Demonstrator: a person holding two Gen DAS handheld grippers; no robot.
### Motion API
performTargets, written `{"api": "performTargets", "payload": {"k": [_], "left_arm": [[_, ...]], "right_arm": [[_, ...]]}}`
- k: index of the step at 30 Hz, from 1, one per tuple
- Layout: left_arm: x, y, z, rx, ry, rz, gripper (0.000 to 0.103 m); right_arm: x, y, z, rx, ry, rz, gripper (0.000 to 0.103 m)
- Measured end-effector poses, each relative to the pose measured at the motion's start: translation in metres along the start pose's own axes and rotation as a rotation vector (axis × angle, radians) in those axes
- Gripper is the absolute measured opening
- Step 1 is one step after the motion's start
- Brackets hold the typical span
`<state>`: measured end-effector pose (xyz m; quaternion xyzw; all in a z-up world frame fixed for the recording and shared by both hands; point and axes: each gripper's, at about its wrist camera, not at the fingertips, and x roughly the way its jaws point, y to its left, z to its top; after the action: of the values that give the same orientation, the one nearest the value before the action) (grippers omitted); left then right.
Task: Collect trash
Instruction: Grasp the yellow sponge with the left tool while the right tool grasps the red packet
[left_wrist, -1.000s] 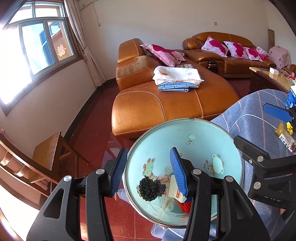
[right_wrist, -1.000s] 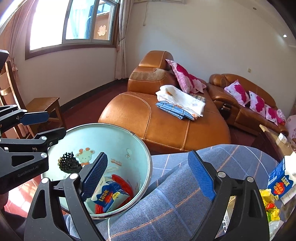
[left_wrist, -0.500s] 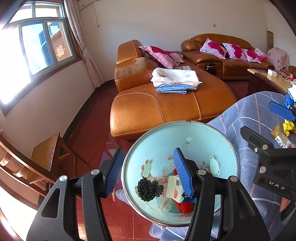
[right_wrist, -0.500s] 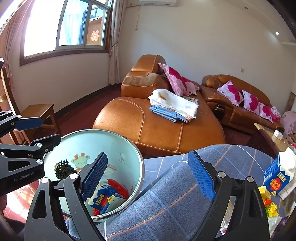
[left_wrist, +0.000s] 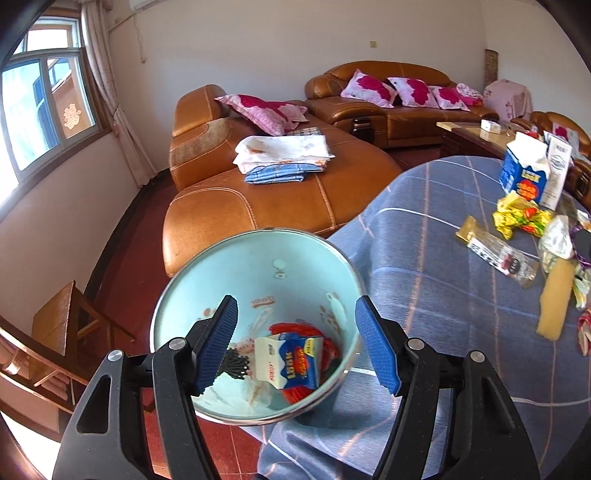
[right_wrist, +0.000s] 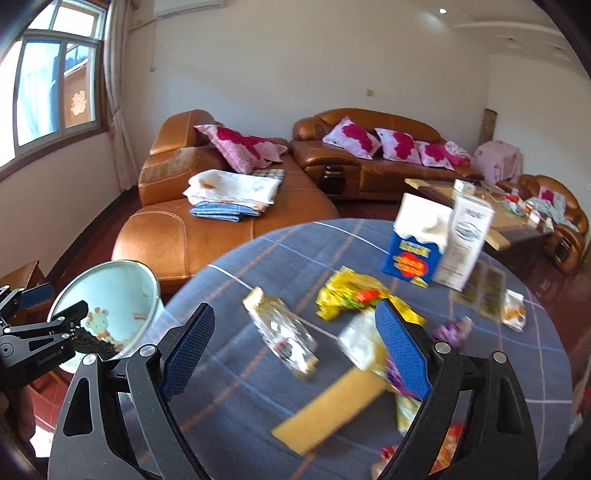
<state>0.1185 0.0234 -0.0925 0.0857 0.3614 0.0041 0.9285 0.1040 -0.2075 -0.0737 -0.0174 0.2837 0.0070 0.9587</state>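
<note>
Hovering above a round pale-blue metal waste bin (left_wrist: 258, 258) printed with cartoon animals, the left gripper (left_wrist: 297, 345) has its blue-padded jaws opening, with nothing pinched between them. Inside the bin, seen past the pads, lie a blue-and-white milk carton (left_wrist: 291, 360), a spiky black brush-like lump (left_wrist: 234, 363) and crumpled red plastic (left_wrist: 295, 328). The bin stands on the dark red tiled floor (left_wrist: 122, 266), hard against the edge of a round table draped in a blue checked cloth (left_wrist: 424, 258).

The right gripper (right_wrist: 295, 345) hangs over that tabletop with its jaws set wide and empty. Litter is spread across the cloth beneath it, blurred in the right wrist view: a clear plastic wrapper with a gold end (right_wrist: 282, 332), a flat yellow sponge-like strip (right_wrist: 332, 410), a crumpled yellow wrapper (right_wrist: 351, 295) and a scrunched white-and-silver packet (right_wrist: 360, 341). An upright blue-and-white carton (right_wrist: 415, 243) and a tall white box (right_wrist: 467, 240) stand touching each other at the far side of the table. The left gripper also shows at the left edge of this view, beside the bin.

Behind the table, an orange-brown leather corner sofa (left_wrist: 280, 199) carries folded white and blue linen (left_wrist: 284, 158) and pink floral cushions (left_wrist: 369, 86).
</note>
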Motion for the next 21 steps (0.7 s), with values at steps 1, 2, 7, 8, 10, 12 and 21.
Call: {"api": "performTargets", "payload": {"k": [1,2,7,8,10,12,21], "left_arm": [[-0.002,-0.01,-0.001,0.018,-0.003,-0.017,0.066],[-0.005,-0.019,-0.001,0.033,-0.007,-0.032,0.066],[-0.017,-0.063,0.001,0.106,-0.031,-0.122,0.066],[-0.02,-0.071,0.003,0.119,-0.039,-0.134,0.066],[-0.024,-0.088,0.005,0.147,-0.054,-0.158,0.068],[-0.026,-0.106,0.006,0.168,-0.056,-0.179,0.073],[-0.025,-0.176,0.003,0.281,-0.038,-0.272,0.074]], "right_arm": [[-0.005,-0.012,-0.007,0.019,0.011,-0.026,0.087],[-0.01,-0.024,-0.015,0.039,0.025,-0.047,0.087],[-0.033,-0.076,-0.052,0.143,0.079,-0.13,0.088],[-0.036,-0.085,-0.057,0.158,0.085,-0.147,0.089],[-0.043,-0.098,-0.067,0.185,0.092,-0.184,0.09],[-0.048,-0.112,-0.076,0.219,0.105,-0.202,0.09],[-0.05,-0.128,-0.087,0.217,0.144,-0.204,0.092]]}}
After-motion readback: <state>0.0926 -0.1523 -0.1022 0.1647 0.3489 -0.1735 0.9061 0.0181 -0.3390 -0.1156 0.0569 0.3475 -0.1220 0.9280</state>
